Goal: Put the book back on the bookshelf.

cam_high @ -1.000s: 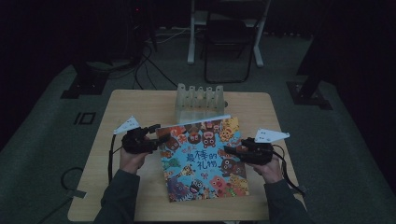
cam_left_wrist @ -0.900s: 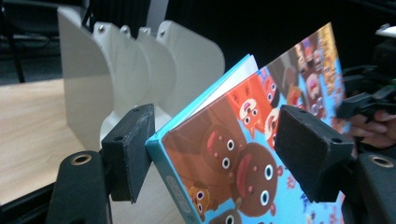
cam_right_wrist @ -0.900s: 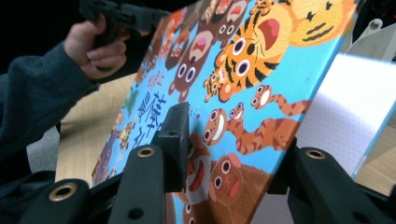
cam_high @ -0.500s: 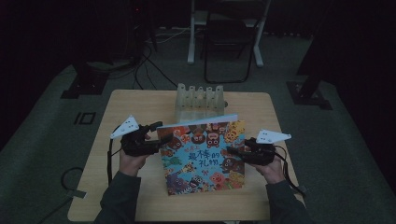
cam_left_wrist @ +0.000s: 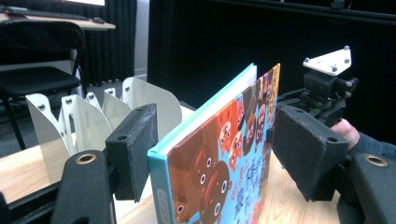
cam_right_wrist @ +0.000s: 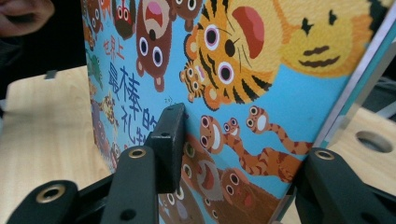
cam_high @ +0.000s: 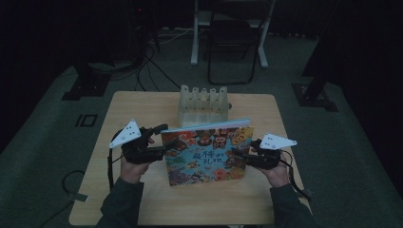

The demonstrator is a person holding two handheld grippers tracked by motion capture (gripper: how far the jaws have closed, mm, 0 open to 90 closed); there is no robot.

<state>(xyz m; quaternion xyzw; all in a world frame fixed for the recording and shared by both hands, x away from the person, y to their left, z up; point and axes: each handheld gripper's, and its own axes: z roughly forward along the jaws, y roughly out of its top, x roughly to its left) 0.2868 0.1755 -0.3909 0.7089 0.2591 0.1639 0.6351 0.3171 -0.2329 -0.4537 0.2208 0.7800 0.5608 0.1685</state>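
A light wooden desk point(cam_high: 142, 209) stands on a dark floor, with a folding chair point(cam_high: 235, 28) and loose cables point(cam_high: 152, 61) on the floor beyond its far edge. Near the middle of the desk a picture book point(cam_high: 206, 152) with a blue cover full of cartoon animals is held tilted up on its lower edge, its cover facing the person and its top edge leaning toward the far side. Just behind it, at the far part of the desk, sits a pale rack point(cam_high: 203, 99) of curved upright dividers. The left gripper point(cam_high: 159, 145) meets the book at its left edge; in the left gripper view the jaws straddle that edge, the near pad point(cam_left_wrist: 133, 149) against the back cover and the other pad point(cam_left_wrist: 306, 149) a little off the front, so it is spread around the book rather than clamped. The right gripper point(cam_high: 242, 159) is at the book's right edge, and in the right gripper view one jaw lies on the front cover while the other reaches behind it, grasping the book
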